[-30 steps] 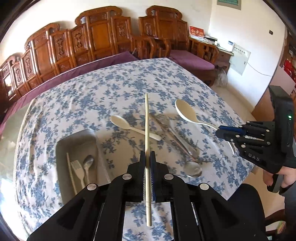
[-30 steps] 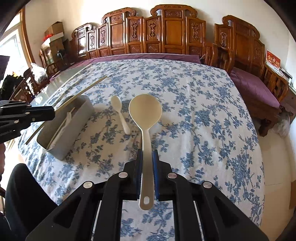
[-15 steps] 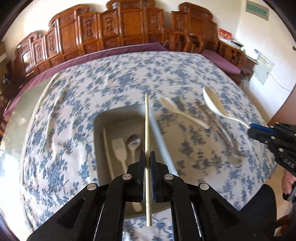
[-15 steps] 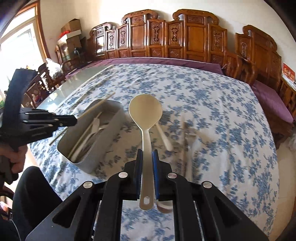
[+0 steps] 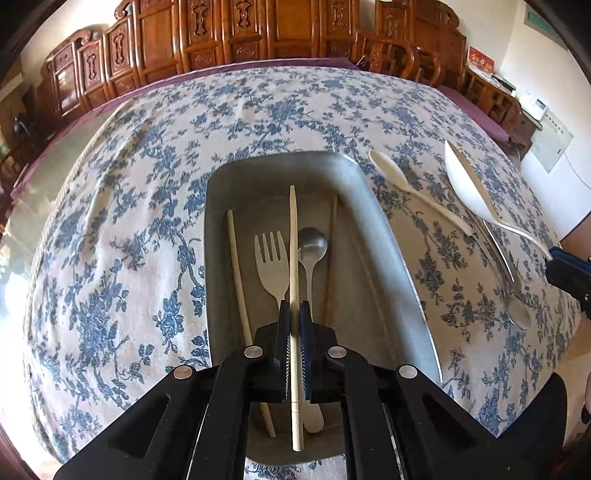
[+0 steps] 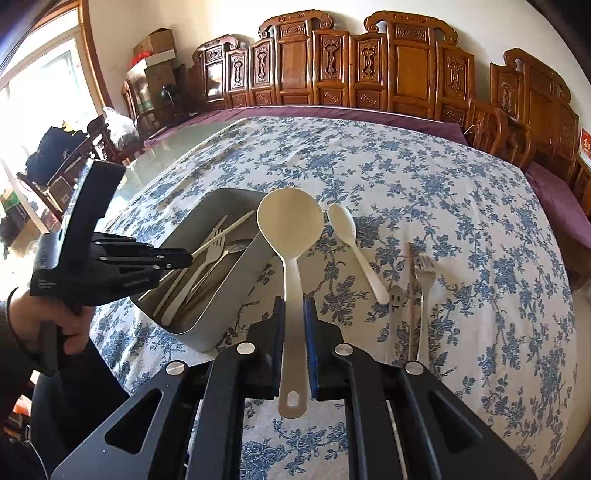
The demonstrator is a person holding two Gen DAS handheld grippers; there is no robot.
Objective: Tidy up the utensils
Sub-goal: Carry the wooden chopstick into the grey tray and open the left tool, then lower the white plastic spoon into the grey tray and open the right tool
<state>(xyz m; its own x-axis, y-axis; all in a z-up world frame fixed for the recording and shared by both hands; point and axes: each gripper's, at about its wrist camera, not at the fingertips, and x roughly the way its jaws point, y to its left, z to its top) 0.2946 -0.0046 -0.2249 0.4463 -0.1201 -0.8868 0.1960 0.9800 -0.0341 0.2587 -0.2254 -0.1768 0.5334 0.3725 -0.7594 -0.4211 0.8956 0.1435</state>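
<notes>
The left hand-held gripper (image 5: 294, 317) pinches a chopstick (image 5: 293, 258) above the tray (image 5: 388, 236). The right hand-held gripper (image 6: 294, 314) clamps a ladle (image 6: 289, 236) beside the tray, over the table (image 6: 443, 192).

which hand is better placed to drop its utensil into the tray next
Left. The left tongs hold the pale wooden chopstick directly above the grey metal tray. The right tongs hold the big cream plastic ladle beside the tray, over the tablecloth.

Carved wooden chairs (image 6: 406, 70) line a pale wall (image 6: 229, 18) across the top of the frame. A bright window (image 6: 40, 85) glows at upper left, beside stacked cardboard boxes (image 6: 153, 48).
</notes>
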